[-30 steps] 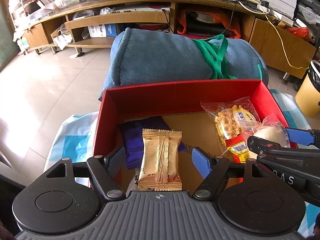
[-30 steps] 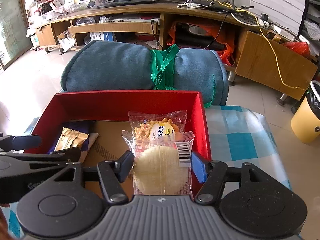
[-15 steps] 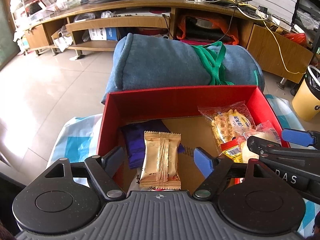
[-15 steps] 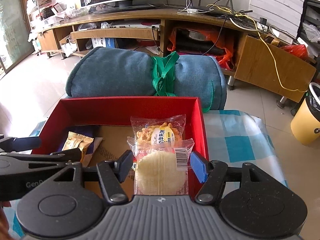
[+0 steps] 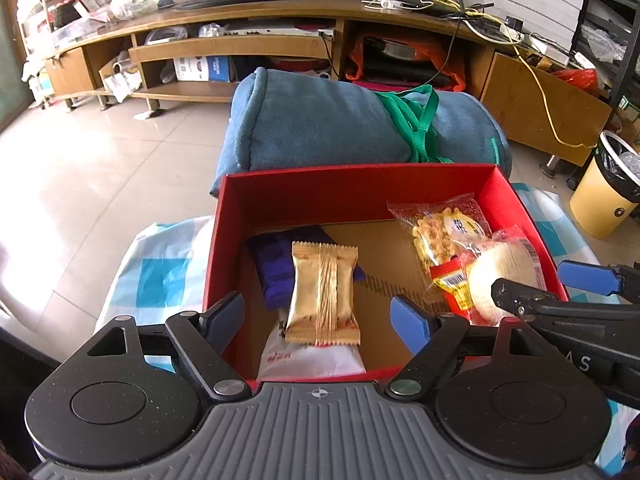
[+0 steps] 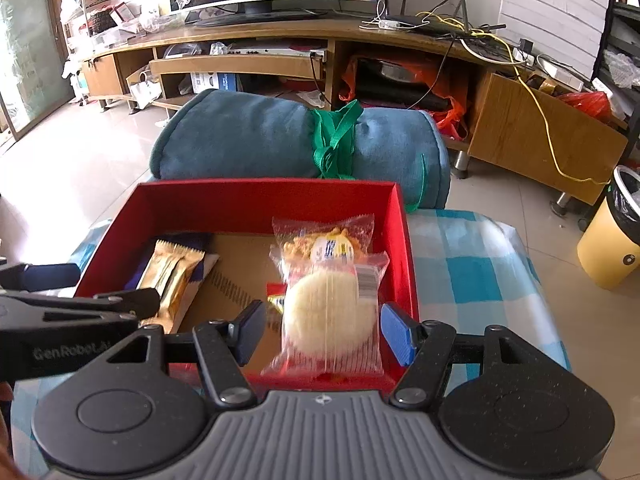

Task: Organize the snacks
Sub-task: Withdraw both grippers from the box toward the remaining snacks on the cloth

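A red box (image 5: 360,172) (image 6: 260,186) with a cardboard floor holds several snack packets. A gold packet (image 5: 324,292) (image 6: 172,276) lies on a purple one (image 5: 276,264) and a white one (image 5: 312,356). My left gripper (image 5: 316,316) (image 6: 88,288) hovers over it, its jaws opening and clear of the gold packet. At the box's right side a round pale cake packet (image 6: 328,312) (image 5: 504,276) rests on a clear packet of yellow snacks (image 6: 324,244) and a red packet (image 5: 452,284). My right gripper (image 6: 324,332) (image 5: 552,284) straddles the cake packet, open, with gaps beside both pads.
A rolled blue blanket (image 5: 340,132) tied with a green strap lies just behind the box. The box stands on a blue-and-white checked cloth (image 6: 472,272). A yellow bin (image 5: 604,200) is on the floor at right, and a long wooden cabinet (image 6: 260,40) runs across the back.
Both grippers have drawn back and up from the box, so its near rim now shows. The left jaws have spread wider. The packets lie where they were.
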Tool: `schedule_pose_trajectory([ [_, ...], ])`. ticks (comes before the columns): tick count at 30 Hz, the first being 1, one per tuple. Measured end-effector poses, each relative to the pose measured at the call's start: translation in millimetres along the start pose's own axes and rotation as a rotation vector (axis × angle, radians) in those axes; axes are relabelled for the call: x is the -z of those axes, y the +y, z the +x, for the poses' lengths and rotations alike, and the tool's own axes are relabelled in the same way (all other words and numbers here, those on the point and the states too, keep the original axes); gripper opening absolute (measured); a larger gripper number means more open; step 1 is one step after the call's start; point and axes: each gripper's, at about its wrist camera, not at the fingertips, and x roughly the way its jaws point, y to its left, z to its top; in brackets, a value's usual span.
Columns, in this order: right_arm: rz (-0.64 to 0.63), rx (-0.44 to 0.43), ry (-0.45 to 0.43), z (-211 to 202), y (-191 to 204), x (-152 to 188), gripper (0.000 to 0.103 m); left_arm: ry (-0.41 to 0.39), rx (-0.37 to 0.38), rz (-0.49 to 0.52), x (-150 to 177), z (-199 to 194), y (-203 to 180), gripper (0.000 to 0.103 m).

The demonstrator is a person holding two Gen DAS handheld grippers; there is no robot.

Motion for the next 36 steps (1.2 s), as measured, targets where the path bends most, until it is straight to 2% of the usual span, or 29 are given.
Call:
schedule_pose_trajectory([
  [10, -0.032, -0.024, 0.044, -21.3, 11.2, 35.4, 0.059, 0.053, 0.044, 0.015, 32.8, -14.4, 13.8, 0.086],
  [17, -0.076, -0.051, 0.089, -31.1, 23.6, 63.8, 0.059, 0.170, 0.069, 0.013, 74.1, -9.9, 30.7, 0.086],
  [23, -0.095, -0.073, 0.116, -39.0, 32.0, 81.2, 0.059, 0.252, 0.085, 0.015, 104.4, -2.9, 30.4, 0.086],
  [30, -0.084, -0.092, 0.147, -50.3, 33.3, 104.3, 0.059, 0.311, 0.120, -0.006, 116.2, 3.7, 25.4, 0.086],
  [33, -0.067, -0.092, 0.159, -49.8, 30.1, 109.5, 0.059, 0.329, 0.104, -0.013, 117.8, 10.8, 24.5, 0.086],
  [36, -0.058, -0.094, 0.163, -49.7, 28.0, 111.1, 0.059, 0.330, 0.094, -0.034, 117.9, 17.2, 26.6, 0.092],
])
